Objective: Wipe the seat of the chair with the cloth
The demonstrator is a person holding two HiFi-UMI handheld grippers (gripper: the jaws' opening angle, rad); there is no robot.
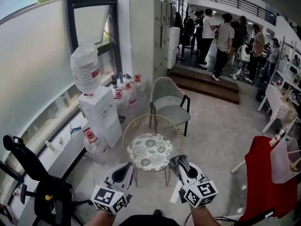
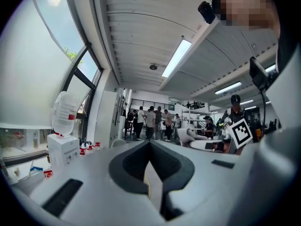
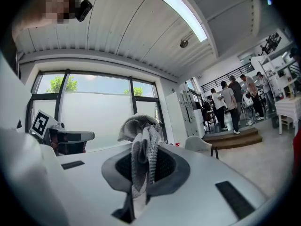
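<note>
Grey knitted cloth (image 3: 139, 142) is what I see pinched in my right gripper (image 1: 178, 164). Its jaws are closed on the fabric, and a bunched fold stands up above the pads while a strip hangs down between them. My left gripper (image 1: 126, 168) carries nothing, and its own view shows the two dark pads meeting at the tips with only pale floor behind them.

I take the chair (image 1: 150, 151) as my reference. It is the small one with a round patterned seat and a thin gold wire back. Both grippers hover on the near side of it, the left off its near-left edge and the right off its near-right edge. The cloth is up in the air and not touching the seat.

Beyond the chair stands a grey-green armchair (image 1: 171, 103). To the chair's left a white water dispenser (image 1: 100, 119) with a bottle on top sits against the window wall. Well to the chair's right I see a red cover (image 1: 260, 182). Far behind it, past some steps, a group of people (image 1: 225, 32) stands.
</note>
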